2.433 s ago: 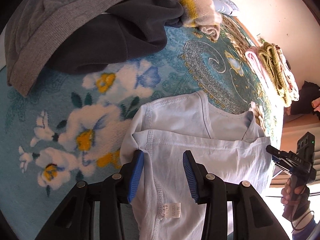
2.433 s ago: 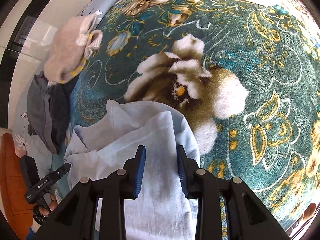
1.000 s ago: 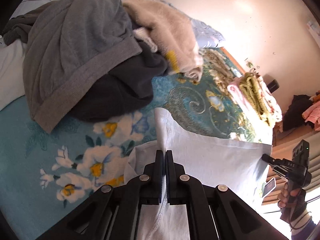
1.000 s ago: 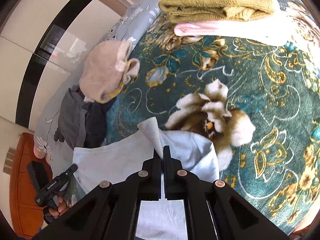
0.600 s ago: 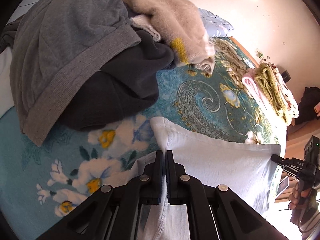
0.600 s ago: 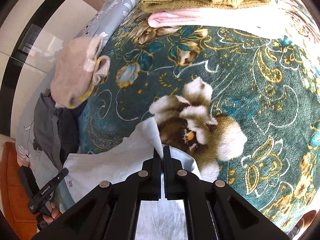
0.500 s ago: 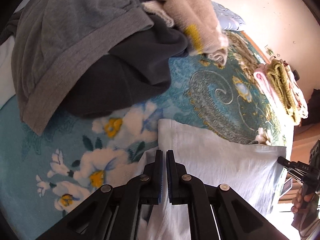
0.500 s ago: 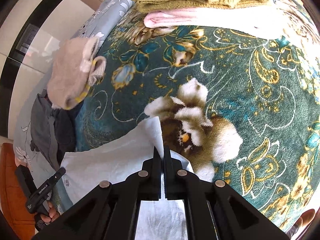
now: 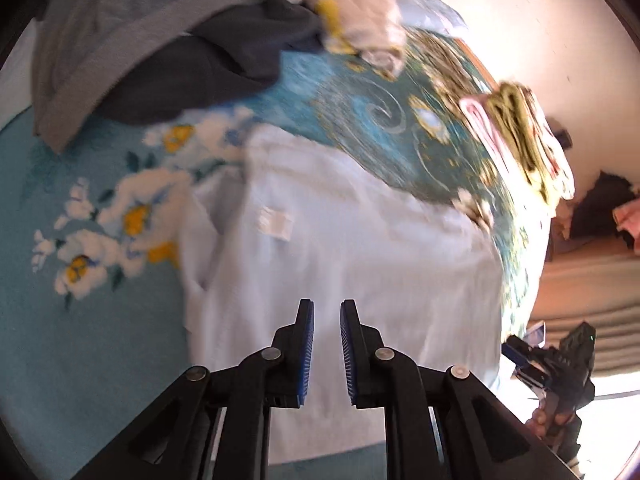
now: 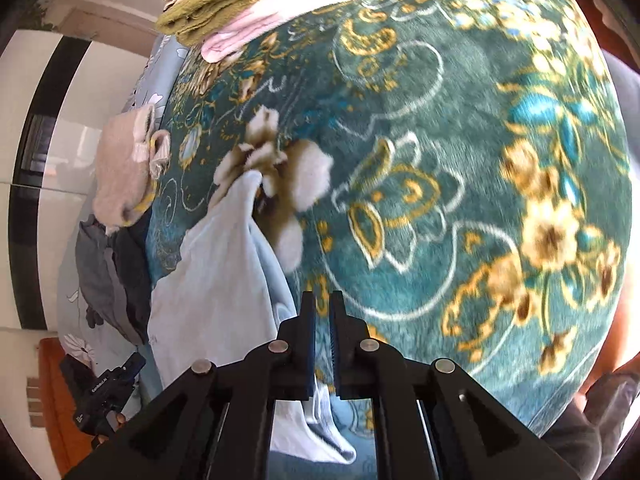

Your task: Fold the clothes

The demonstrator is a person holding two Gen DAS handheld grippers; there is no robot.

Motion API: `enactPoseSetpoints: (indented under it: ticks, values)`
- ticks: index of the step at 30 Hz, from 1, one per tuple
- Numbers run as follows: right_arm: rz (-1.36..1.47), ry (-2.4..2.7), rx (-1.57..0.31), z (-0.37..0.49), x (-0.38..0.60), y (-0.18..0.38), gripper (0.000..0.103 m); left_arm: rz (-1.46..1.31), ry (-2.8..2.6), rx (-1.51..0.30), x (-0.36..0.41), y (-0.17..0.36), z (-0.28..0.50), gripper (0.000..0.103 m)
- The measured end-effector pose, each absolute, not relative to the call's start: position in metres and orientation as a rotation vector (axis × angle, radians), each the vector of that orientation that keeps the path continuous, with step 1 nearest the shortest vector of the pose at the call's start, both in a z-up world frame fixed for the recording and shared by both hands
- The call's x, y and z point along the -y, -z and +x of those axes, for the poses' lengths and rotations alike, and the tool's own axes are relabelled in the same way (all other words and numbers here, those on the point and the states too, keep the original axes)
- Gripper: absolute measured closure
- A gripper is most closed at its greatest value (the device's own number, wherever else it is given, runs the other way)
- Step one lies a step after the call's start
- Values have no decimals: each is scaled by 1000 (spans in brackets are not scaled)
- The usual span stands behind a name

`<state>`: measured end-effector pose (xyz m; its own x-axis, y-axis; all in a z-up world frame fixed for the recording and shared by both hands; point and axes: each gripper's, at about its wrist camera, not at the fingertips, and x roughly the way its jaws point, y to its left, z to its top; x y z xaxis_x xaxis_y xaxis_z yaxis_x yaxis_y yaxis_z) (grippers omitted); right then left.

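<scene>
A light blue shirt (image 9: 352,264) lies folded over on the teal flowered blanket (image 9: 80,320), a white label on its upper left part. My left gripper (image 9: 325,308) hovers above the shirt's near half. Its jaws are opening, a narrow gap between the blue pads and nothing in it. In the right wrist view the shirt (image 10: 224,276) lies to the left. My right gripper (image 10: 322,298) is just past the shirt's right edge over the blanket (image 10: 460,200), jaws opening and nothing pinched. Each gripper shows in the other's view, the right gripper (image 9: 556,360) and the left gripper (image 10: 104,392).
A heap of unfolded clothes (image 9: 152,40), grey, dark and beige, lies beyond the shirt to the left. A stack of folded items (image 10: 224,8), olive and pink, sits at the blanket's far side. A person's clothing (image 10: 600,424) shows at the bed's near right edge.
Both grippers carried the shirt's edge over, laid it down and let go. Their jaws have parted and both have drawn back toward the near edge. The right one has rolled.
</scene>
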<state>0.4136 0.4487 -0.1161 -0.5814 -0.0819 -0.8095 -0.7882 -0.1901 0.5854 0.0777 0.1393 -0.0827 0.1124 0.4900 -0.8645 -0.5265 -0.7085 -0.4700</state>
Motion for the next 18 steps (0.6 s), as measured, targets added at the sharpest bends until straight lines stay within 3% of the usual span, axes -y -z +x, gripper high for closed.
enactPoseSetpoints:
  ticks: [3, 4, 11, 18]
  values:
    - [-988, -1823, -1704, 428, -423, 126, 61, -1592, -1577, -169, -169, 85, 128, 87]
    - [-988, -1828, -1741, 430, -416, 130, 58, -1583, -1541, -221, -179, 87, 144, 87]
    - [-1070, -1766, -1803, 438, -387, 150, 57, -1610, -1407, -479, -203, 120, 205, 87]
    - [-1130, -1758, -1835, 431, -382, 156, 57, -1677, -1388, -245, -194, 97, 185, 87]
